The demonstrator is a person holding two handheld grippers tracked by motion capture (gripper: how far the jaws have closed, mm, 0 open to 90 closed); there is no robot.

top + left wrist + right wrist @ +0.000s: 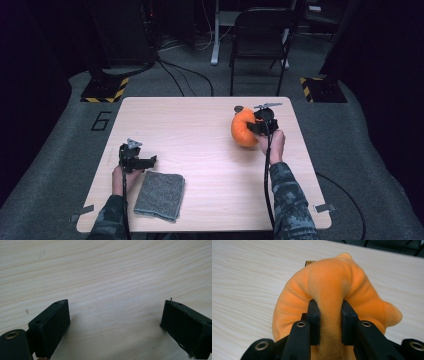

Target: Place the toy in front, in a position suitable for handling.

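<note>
The wooden worktop (210, 150) carries an orange plush toy (243, 127) near its far right side and a folded grey cloth (160, 195) at its near left edge. The right tongs (329, 312) clamp a fold of the plush, while the left tongs (115, 320) stand wide apart just beside the cloth, with bare wood between them.

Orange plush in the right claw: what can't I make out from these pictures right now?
- Orange plush: its underside, and whether it touches the table; right gripper view, its own bulk hides that.
- Small dark thing behind the plush: too small in the high view, mostly hidden in the right gripper view.
- Right claw: shut on a fold; pad faces buried in fabric.
- Grey cloth: its weave is too small in the high view.
</note>
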